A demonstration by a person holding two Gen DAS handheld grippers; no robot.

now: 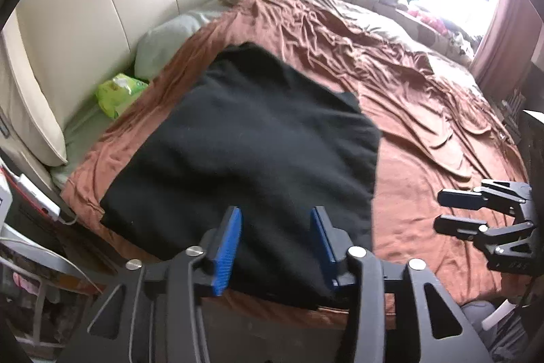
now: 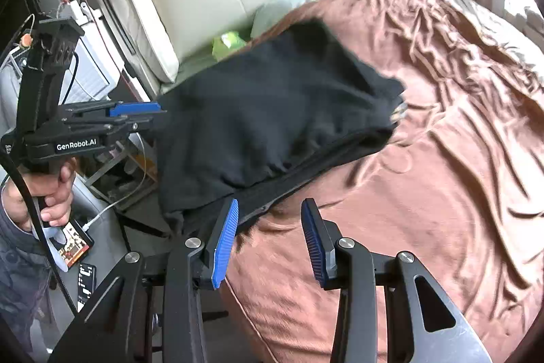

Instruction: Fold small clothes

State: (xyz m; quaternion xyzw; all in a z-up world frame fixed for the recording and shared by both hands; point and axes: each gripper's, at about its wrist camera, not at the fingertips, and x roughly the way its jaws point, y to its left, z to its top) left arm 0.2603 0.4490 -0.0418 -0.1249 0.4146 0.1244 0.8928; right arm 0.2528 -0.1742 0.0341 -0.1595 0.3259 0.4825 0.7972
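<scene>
A black garment (image 1: 244,138) lies folded in a rough rectangle on the brown bedsheet (image 1: 425,138), near the bed's front left corner. My left gripper (image 1: 276,244) hovers over the garment's near edge, its blue pads apart with nothing clamped between them. In the right wrist view the garment (image 2: 272,104) shows stacked layers along its near edge. My right gripper (image 2: 268,240) stands open over bare sheet just right of that edge, and it holds nothing. The right gripper (image 1: 438,210) also shows at the right of the left wrist view. A hand holds the left gripper (image 2: 158,115) by the garment's left side.
A cream padded headboard (image 1: 88,33) stands behind the bed, with a pale green pillow (image 1: 163,43) and a green wipes pack (image 1: 117,92) beside it. Curtains (image 1: 510,33) frame a bright window. Bedside clutter, cables and a small device (image 2: 73,242) sit left of the bed.
</scene>
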